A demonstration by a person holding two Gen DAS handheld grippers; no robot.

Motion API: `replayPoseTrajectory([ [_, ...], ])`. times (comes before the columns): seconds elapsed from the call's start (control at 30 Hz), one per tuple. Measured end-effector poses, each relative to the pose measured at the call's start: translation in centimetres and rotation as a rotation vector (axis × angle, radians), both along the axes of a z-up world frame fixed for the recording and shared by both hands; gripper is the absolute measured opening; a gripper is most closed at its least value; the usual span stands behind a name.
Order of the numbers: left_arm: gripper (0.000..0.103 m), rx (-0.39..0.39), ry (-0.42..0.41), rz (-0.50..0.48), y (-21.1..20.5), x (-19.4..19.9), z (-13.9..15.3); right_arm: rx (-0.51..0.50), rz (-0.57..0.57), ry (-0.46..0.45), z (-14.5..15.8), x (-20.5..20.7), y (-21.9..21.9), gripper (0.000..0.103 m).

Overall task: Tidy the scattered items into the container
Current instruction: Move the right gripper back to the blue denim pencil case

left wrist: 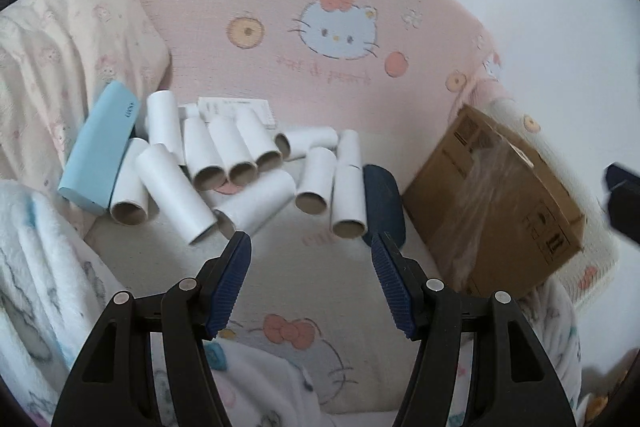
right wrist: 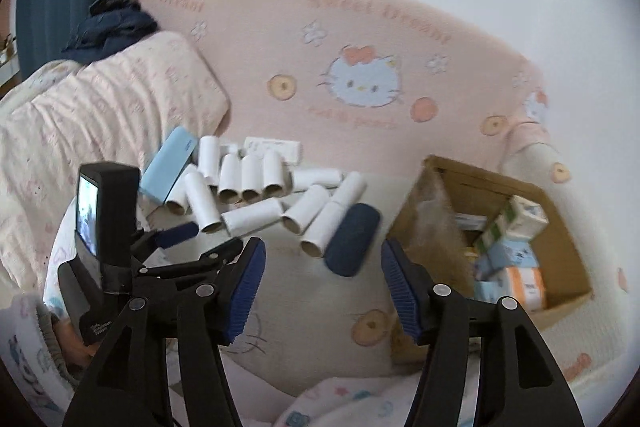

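Since both claws stand spread and empty, left gripper (left wrist: 311, 243) and right gripper (right wrist: 323, 250): paper tubes (left wrist: 240, 163), frame centre beside cardboard box (right wrist: 560, 227); light, crushable; pinch gently mid-length.

tubes (left wrist: 202, 155): about 12 | cases: 1 light-blue (left wrist: 98, 147), 1 navy (left wrist: 382, 203) | box (left wrist: 496, 203): 1
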State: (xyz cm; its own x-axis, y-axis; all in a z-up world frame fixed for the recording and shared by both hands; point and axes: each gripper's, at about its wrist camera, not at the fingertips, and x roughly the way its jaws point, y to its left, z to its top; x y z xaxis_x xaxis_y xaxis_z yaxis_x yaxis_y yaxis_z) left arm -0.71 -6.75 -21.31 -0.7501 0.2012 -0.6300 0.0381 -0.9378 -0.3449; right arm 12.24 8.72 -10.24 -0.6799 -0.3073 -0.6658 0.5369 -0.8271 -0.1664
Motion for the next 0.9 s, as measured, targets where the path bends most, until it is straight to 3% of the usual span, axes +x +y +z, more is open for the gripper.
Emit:
replayPoseTrajectory([
  [0.27,0.067,0.194,-0.132,-0.006,-1.5,-3.3,-3.4,0.092,-0.078,-0.033,-5.6,-5.3,-2.4,0.058],
  [0.43,0.067,0.231,-0.227,-0.079,0.2,-6.1,-6.1,0.058,-0.165,-0.178,-9.0,-8.9,-1.3,0.058],
  [0.53,0.065,0.262,-0.254,-0.144,1.5,-7.3,-7.1,0.044,-0.179,-0.211,-10.3,-9.8,-0.8,0.058],
  [0.63,0.056,0.305,-0.294,-0.193,2.6,-8.5,-8.4,0.055,-0.208,-0.225,-11.6,-10.8,-0.3,0.059],
  [0.77,0.042,0.440,-0.379,-0.225,3.2,-10.6,-11.0,0.016,-0.265,-0.294,-13.4,-12.1,1.2,0.059],
  [0.9,0.038,0.578,-0.385,-0.238,3.1,-12.0,-12.3,0.035,-0.290,-0.305,-14.8,-12.3,1.5,0.059],
])
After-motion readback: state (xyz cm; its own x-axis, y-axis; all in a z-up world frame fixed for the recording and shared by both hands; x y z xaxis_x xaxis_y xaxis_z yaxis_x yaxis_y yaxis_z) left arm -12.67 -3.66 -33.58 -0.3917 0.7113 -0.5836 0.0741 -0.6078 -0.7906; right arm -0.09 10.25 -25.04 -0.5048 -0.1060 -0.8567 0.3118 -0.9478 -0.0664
